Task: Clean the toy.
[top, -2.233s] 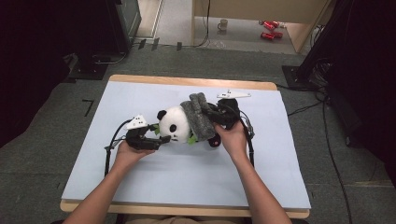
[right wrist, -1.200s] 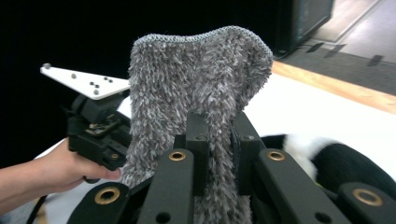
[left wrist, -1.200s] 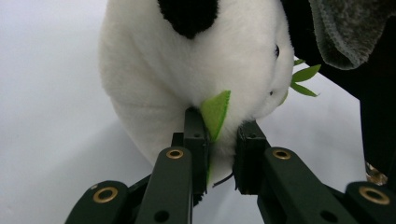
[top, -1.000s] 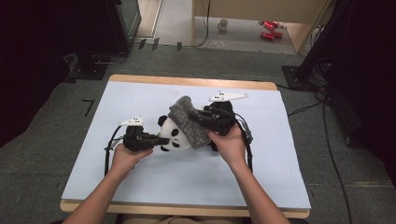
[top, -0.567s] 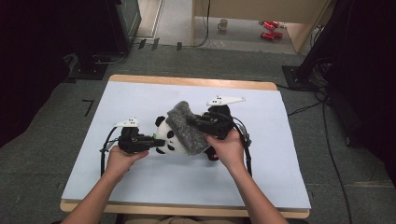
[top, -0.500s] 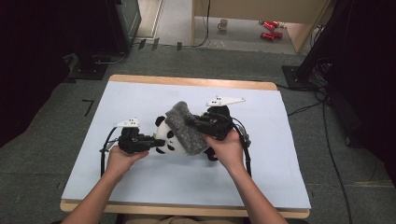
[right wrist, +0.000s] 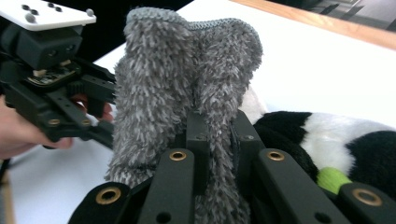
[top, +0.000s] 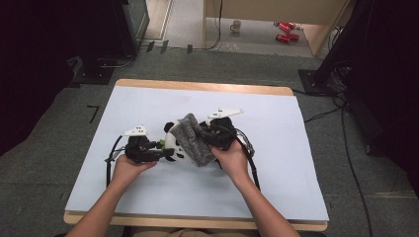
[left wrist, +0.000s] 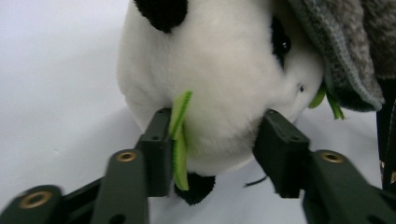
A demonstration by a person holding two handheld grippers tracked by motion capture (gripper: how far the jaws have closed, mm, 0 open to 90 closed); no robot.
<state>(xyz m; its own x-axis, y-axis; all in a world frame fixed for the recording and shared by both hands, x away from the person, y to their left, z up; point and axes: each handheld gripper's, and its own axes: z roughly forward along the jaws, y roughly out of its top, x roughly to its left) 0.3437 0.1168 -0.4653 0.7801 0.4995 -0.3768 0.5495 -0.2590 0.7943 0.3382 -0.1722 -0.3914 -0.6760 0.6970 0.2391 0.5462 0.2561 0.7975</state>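
Note:
A black-and-white panda plush [top: 173,146] lies on the table mat. A grey fuzzy knitted cloth [top: 193,140] drapes over its body. My right gripper [top: 205,137] is shut on that cloth; in the right gripper view the pile of the cloth [right wrist: 182,79] bunches between the jaws of the gripper [right wrist: 219,135], with the panda [right wrist: 327,140] behind. My left gripper [top: 163,152] is at the panda's head. Its jaws have just been opening and now flank the white face [left wrist: 219,84] of the panda. One pad of the gripper [left wrist: 215,140] lies against a green felt leaf [left wrist: 180,135].
A pale mat [top: 148,103] covers the wooden table [top: 197,87]. Black cables trail from both grippers across the mat. On the floor beyond stand a mug [top: 236,24] and red cans [top: 284,32]. Dark equipment flanks the table.
My right hand has sunk with the grey cloth, bringing it lower over the panda. The left hand has stayed beside the panda's head.

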